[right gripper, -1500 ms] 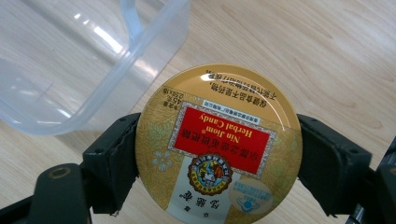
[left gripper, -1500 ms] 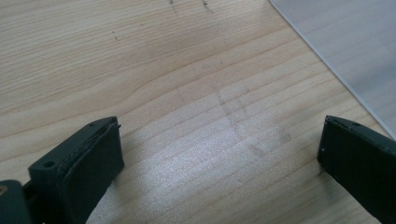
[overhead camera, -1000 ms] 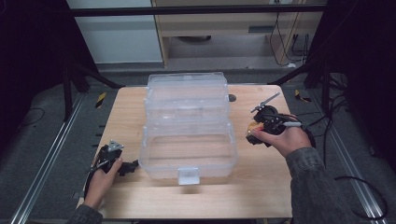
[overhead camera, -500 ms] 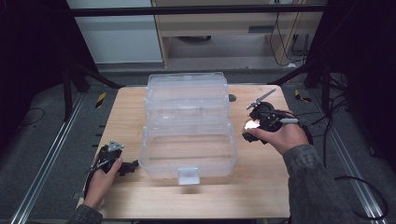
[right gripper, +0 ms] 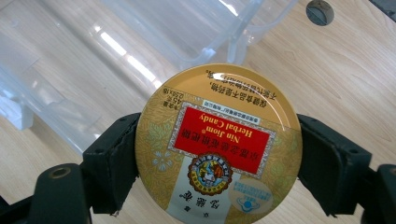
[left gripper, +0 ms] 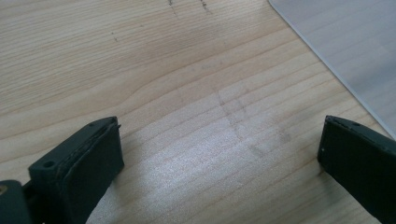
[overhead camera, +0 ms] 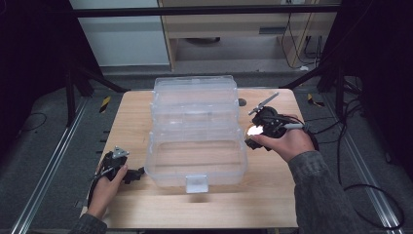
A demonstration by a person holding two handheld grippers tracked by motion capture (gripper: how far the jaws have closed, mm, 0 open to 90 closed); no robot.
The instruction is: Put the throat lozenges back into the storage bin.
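Jaws of the right gripper (right gripper: 217,158) clamp a round gold candy tin (right gripper: 218,142) by its rim, at 3 o'clock of the clear plastic box (overhead camera: 195,131). Left gripper (left gripper: 219,158) jaws stand wide apart over bare wooden table (left gripper: 177,84), at the box's 8 o'clock.

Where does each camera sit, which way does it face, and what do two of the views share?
High view: above the person's side, facing forward and down on the table; both hands and forearms show, with the left claw and right claw.
Left gripper view: on the left claw, facing the bare wood; its own open jaws show.
Right gripper view: on the right claw, facing the clear plastic box; its jaws grip a round candy tin.
Shared: the clear box shows in the high view too.
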